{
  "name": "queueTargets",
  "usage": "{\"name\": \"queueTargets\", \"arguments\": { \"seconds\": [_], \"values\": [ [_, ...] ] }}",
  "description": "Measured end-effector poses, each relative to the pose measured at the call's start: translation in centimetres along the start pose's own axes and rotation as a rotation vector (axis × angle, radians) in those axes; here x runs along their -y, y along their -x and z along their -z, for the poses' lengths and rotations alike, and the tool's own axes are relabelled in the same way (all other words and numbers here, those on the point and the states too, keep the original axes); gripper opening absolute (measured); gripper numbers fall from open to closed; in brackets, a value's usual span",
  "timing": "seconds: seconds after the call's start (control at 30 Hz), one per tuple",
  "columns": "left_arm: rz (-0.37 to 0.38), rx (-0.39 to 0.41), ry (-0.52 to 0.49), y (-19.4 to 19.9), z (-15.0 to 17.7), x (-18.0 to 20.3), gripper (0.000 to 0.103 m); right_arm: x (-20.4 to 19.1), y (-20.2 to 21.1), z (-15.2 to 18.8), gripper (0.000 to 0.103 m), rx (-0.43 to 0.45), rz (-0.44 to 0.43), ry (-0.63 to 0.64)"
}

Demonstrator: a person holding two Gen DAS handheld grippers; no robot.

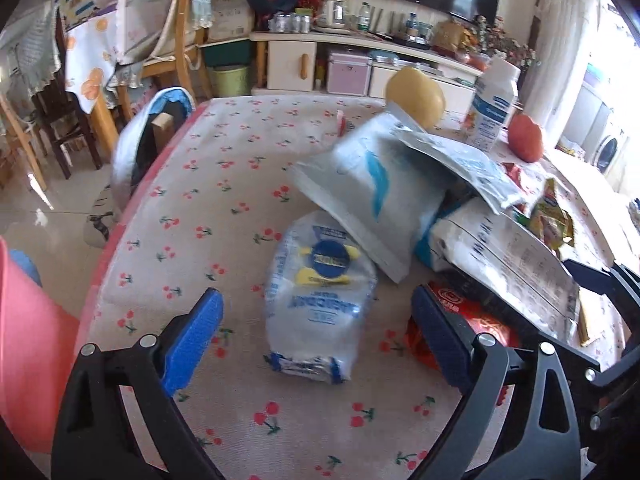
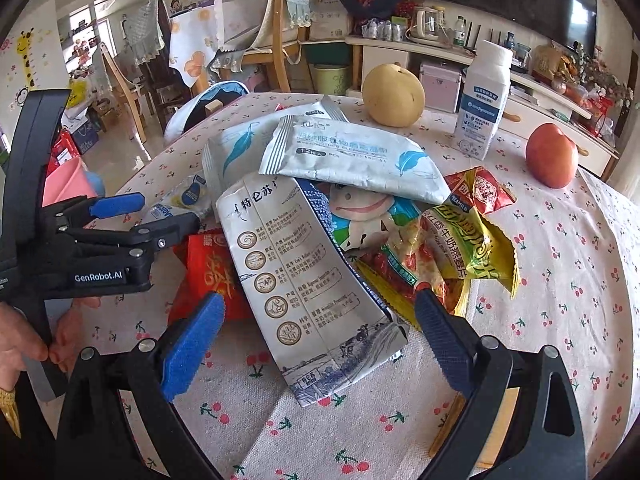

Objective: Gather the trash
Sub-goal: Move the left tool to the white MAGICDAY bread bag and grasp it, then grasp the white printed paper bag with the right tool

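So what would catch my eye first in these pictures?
Probably the heap of empty wrappers mid-table on the cherry-print tablecloth, topped by a flattened milk carton. Behind it stand a yellow pear, white bottle and red apple. Both blue-padded claws, left claw and right claw, gape open.

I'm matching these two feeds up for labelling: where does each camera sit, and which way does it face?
Left wrist: on the left gripper, low over the cherry-print tablecloth, facing a clear crumpled wrapper between its open blue pads; no hand shows.
Right wrist: on the right gripper, facing the trash pile, a flattened milk carton between its open pads; the other gripper and a hand show at its left.
Shared: the pear, white bottle, tomato and red packet.
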State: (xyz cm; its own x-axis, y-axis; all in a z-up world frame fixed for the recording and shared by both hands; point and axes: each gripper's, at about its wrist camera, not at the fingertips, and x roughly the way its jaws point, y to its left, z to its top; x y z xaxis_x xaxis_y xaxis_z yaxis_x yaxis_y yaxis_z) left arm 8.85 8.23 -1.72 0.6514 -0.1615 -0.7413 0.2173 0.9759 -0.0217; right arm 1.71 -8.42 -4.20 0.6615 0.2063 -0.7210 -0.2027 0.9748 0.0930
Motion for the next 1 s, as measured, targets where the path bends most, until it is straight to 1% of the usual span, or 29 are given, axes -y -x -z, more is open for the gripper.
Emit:
{"name": "queueTargets", "arguments": {
  "seconds": [0.07,0.13,0.3,0.37,0.43,0.5,0.53,0.57,0.6,0.63,0.77,0.83,1.0],
  "values": [
    [-0.039,-0.011,0.005,-0.4,0.0,-0.4,0.089,0.0,-0.2,0.0,0.095,-0.003,-0.003,0.002],
    [-0.052,-0.038,0.003,-1.0,0.0,-0.4,0.076,0.0,-0.5,-0.2,0.095,-0.003,-0.004,0.010],
    [-0.061,-0.041,-0.003,-1.2,0.0,-0.6,0.073,0.0,-1.2,-0.4,0.095,-0.010,0.007,0.023],
    [-0.069,-0.039,-0.002,-1.2,0.0,-0.7,0.069,-0.1,-1.2,-0.4,0.095,-0.011,0.006,0.029],
    [-0.076,-0.034,0.002,-1.1,0.0,-0.8,0.060,-0.2,-1.3,-0.4,0.095,-0.011,0.012,0.036],
    [-0.077,-0.032,0.007,-1.1,0.1,-0.8,0.059,-0.3,-1.4,-0.4,0.095,-0.011,0.023,0.047],
    [-0.078,-0.032,0.006,-1.1,0.1,-0.8,0.059,-0.4,-1.5,-0.4,0.093,-0.012,0.028,0.054],
    [-0.078,-0.032,0.005,-1.1,0.1,-0.8,0.059,-0.6,-1.5,-0.4,0.089,-0.013,0.035,0.065],
    [-0.078,-0.032,0.005,-1.1,0.1,-0.9,0.059,-0.8,-1.5,-0.3,0.082,-0.010,0.052,0.077],
    [-0.078,-0.032,0.006,-1.1,0.1,-0.9,0.059,-0.9,-1.4,-0.3,0.080,-0.008,0.054,0.085],
    [-0.074,-0.032,0.012,-1.0,0.1,-1.0,0.059,-0.8,-1.3,0.0,0.075,-0.006,0.033,0.079],
    [-0.070,-0.030,0.020,-0.9,0.2,-1.1,0.059,-0.8,-1.1,0.1,0.071,-0.002,0.025,0.077],
    [-0.059,-0.006,0.040,0.1,0.5,-1.6,0.059,-0.9,-0.7,0.3,0.065,0.009,0.016,0.074]
  ]
}}
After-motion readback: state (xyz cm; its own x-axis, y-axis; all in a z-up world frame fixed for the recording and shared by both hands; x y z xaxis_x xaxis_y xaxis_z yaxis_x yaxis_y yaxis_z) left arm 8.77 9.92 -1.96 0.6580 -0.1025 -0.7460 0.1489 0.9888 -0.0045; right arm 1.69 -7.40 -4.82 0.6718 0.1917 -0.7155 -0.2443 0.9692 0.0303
